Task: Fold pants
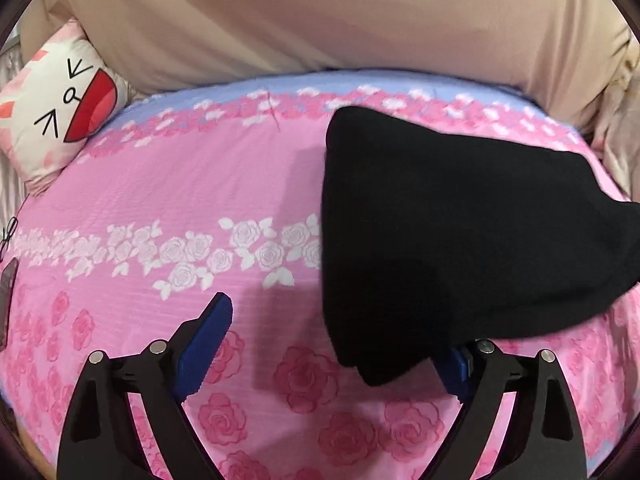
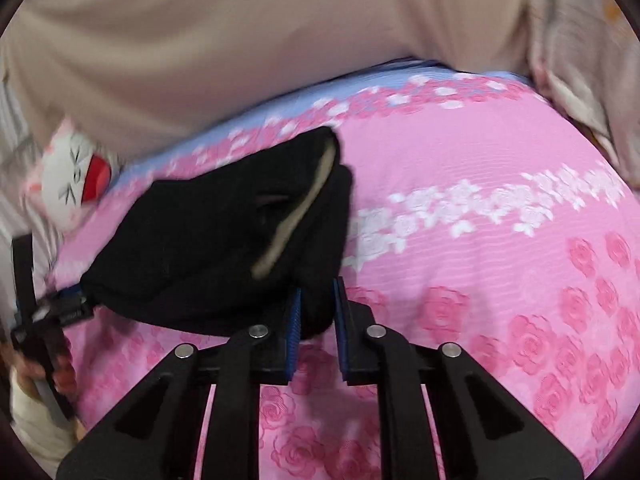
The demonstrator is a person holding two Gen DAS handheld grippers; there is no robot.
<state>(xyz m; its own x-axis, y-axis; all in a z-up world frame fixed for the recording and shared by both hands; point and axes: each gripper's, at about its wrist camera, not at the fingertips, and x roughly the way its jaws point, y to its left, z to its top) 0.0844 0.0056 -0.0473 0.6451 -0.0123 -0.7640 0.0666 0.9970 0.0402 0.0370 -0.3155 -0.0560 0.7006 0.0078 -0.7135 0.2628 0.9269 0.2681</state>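
Note:
The black pants are bunched in a folded bundle, lifted a little above the pink rose bedspread. In the left wrist view my left gripper stands wide open; the bundle's lower corner hangs over its right finger, while the left finger is bare. In the right wrist view my right gripper is nearly closed on a lower fold of the pants, whose pale inner waistband shows. The left gripper touches the bundle's far left corner there.
A cat-face pillow lies at the bed's far left corner, also in the right wrist view. A beige blanket lies heaped along the back. A dark flat object sits at the left edge.

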